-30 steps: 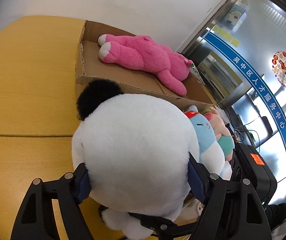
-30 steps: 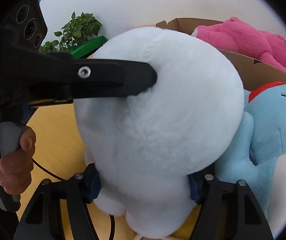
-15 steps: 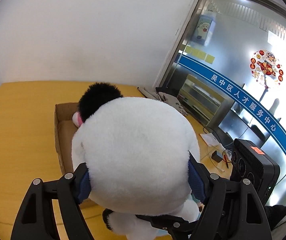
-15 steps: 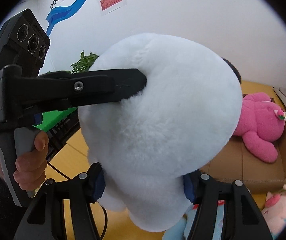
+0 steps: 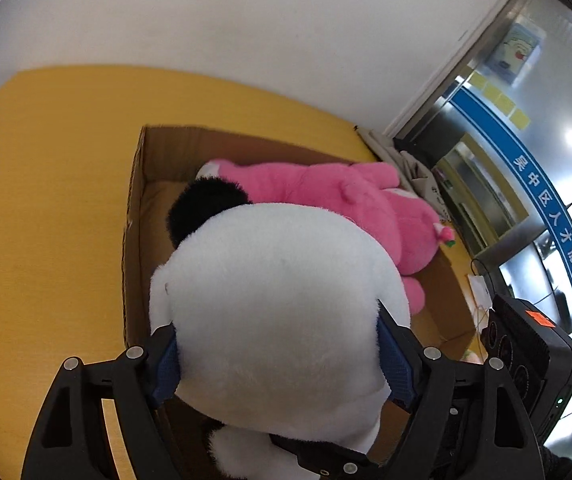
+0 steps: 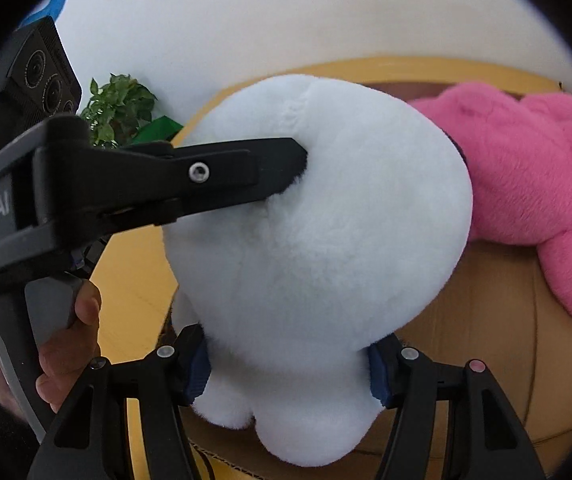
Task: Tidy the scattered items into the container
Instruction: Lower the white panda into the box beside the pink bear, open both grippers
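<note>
A big white plush toy (image 5: 282, 304) with a black ear (image 5: 202, 208) hangs over the near left part of an open cardboard box (image 5: 134, 216). My left gripper (image 5: 280, 364) has its blue pads pressed into the toy's sides, and its jaws are opening. My right gripper (image 6: 287, 368) is shut on the toy's lower body (image 6: 317, 240), just above its feet. One left finger (image 6: 246, 168) digs into the fur from the left in the right wrist view. A pink plush bear (image 5: 325, 192) lies along the far side inside the box (image 6: 465, 320).
The box stands on a yellow wooden table (image 5: 46, 200) against a white wall. A potted plant (image 6: 118, 108) is behind the left gripper, which a hand (image 6: 66, 340) holds. A grey cloth (image 5: 389, 148) lies at the table's far corner, by a glass door (image 5: 545, 208).
Both grippers have carried the white toy up and across to over the box. The blue and the other small toys have dropped out of view, and the pink bear is now close below.
</note>
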### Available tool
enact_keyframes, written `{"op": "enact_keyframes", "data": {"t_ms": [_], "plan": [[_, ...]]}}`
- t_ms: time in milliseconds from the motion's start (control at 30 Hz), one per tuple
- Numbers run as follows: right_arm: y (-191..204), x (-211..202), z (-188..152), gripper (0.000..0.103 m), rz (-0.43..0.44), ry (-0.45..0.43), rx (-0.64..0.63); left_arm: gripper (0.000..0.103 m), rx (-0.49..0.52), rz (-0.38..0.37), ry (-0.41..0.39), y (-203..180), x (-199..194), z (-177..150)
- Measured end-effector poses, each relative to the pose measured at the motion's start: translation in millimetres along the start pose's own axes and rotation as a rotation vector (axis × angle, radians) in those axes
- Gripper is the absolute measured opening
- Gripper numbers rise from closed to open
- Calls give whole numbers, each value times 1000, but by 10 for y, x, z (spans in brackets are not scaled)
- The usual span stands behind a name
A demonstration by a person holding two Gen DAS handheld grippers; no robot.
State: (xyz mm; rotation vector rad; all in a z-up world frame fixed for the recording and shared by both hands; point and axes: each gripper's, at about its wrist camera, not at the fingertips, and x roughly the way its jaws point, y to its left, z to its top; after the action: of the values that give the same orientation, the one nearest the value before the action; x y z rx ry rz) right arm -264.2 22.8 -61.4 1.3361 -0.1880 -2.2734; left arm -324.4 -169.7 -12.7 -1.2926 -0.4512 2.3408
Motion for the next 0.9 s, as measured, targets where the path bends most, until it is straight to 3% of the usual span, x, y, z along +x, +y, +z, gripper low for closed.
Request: {"op": "enact_keyframes", "data": {"t_ms": [100, 167, 267, 367, 533, 633, 733, 833, 900], "plan": [[12, 271, -120, 67, -54, 77, 6, 91, 37, 11, 32, 65, 115, -161], [40, 332, -164, 79, -70, 89, 0, 92, 70, 28, 27, -6, 95, -220], [13, 267, -174, 81, -77, 88, 25, 95, 67, 62, 32, -66, 39, -232], [-3, -11, -242, 82, -73, 38, 19, 97, 74, 123, 12, -142, -92, -260], [-331, -706, -465, 85, -77, -96, 35, 96, 51, 148, -56, -241, -413, -424], [-632, -985, -521, 85, -175, -170, -23, 96, 90, 181, -44, -378, -385, -599], [-1038, -958, -501, 85, -260, -121, -12, 96, 111, 214, 18, -409, -189, -797], [-1229, -738, -617, 85, -414, -21, 42, 94, 200, 302, -3, -505, -124, -951], [-1281, -817, -763, 85, -398, 24, 69, 94, 232, 337, 1, -562, -101, -1011]]}}
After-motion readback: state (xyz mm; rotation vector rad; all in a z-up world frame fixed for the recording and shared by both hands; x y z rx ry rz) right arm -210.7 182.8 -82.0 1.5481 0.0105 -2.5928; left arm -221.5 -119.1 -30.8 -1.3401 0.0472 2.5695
